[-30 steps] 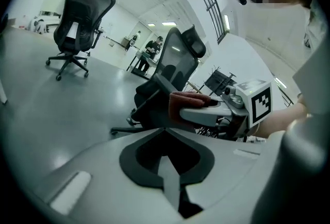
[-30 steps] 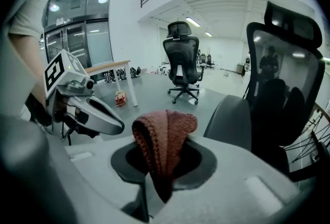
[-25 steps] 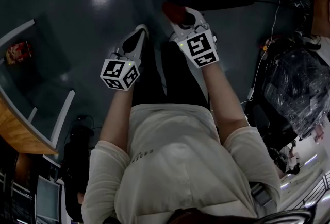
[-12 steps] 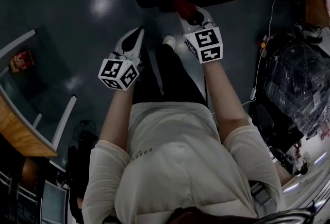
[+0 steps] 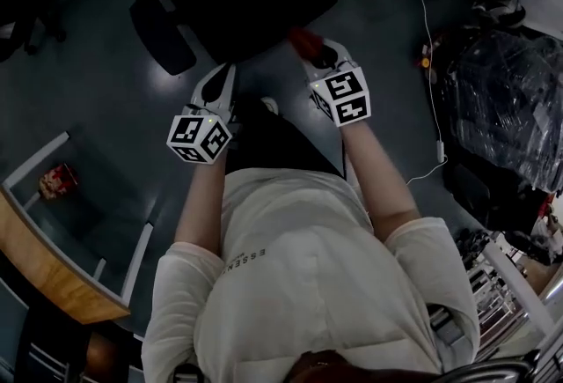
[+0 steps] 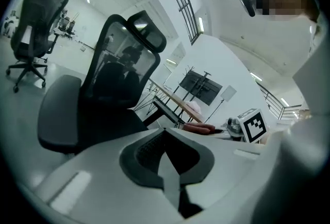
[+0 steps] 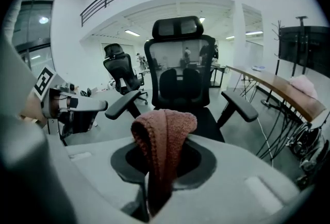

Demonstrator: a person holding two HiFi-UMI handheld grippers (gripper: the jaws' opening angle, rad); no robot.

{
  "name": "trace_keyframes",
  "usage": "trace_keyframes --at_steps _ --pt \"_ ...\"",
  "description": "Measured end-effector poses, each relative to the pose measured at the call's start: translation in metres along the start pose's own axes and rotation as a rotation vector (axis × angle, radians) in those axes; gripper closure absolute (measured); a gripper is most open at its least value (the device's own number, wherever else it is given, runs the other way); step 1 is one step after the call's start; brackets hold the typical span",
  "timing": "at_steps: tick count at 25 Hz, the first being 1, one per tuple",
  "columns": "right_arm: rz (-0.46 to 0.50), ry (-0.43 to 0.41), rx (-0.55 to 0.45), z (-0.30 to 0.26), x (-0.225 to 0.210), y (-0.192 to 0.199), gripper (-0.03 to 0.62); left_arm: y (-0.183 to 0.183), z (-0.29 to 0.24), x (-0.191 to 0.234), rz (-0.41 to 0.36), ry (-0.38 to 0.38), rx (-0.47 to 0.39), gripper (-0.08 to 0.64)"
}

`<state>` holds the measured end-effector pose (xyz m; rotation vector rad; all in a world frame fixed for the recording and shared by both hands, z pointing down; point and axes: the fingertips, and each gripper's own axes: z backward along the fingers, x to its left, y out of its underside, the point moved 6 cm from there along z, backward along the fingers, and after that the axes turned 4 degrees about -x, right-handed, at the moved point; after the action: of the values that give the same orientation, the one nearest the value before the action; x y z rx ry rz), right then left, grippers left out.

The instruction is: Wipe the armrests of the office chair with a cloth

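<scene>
Approach step, I judge: the right gripper (image 7: pixel 157 176), clamped on the folded reddish-brown terry cloth (image 7: pixel 164 133), faces the black mesh office chair (image 7: pixel 180 73) at 12 o'clock, well apart. The left gripper (image 6: pixel 167 164) has its jaws together, empty. Next: lay the cloth on 1 black padded armrest (image 7: pixel 238 105), at 2 o'clock.

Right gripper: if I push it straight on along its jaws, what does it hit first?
Probably the office chair, its seat dead ahead between the two armrests; nothing shows in between. The right gripper is shut on the cloth, so the cloth would touch first. Depth is unclear.
</scene>
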<state>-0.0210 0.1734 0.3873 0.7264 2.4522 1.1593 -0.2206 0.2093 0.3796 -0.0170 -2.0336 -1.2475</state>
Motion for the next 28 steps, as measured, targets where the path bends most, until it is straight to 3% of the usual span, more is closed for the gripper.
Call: trace_keyframes --at_steps 6,11,22,28 --pt "-0.076 0.090 -0.026 0.028 -0.049 0.002 0.531 -0.001 -0.065 -0.033 -0.063 0.117 0.094 0.546" --pt "-0.121 0.128 -0.007 0.027 -0.088 0.001 0.531 -0.006 -0.125 -0.041 -0.090 0.169 0.170 0.546" --pt "-0.262 0.170 0.027 -0.003 -0.208 -0.029 0.531 -0.040 -0.253 -0.044 -0.059 0.210 0.205 0.546" --pt "-0.248 0.162 0.011 -0.032 -0.256 -0.055 0.531 -0.049 -0.288 -0.036 -0.071 0.167 0.225 0.546"
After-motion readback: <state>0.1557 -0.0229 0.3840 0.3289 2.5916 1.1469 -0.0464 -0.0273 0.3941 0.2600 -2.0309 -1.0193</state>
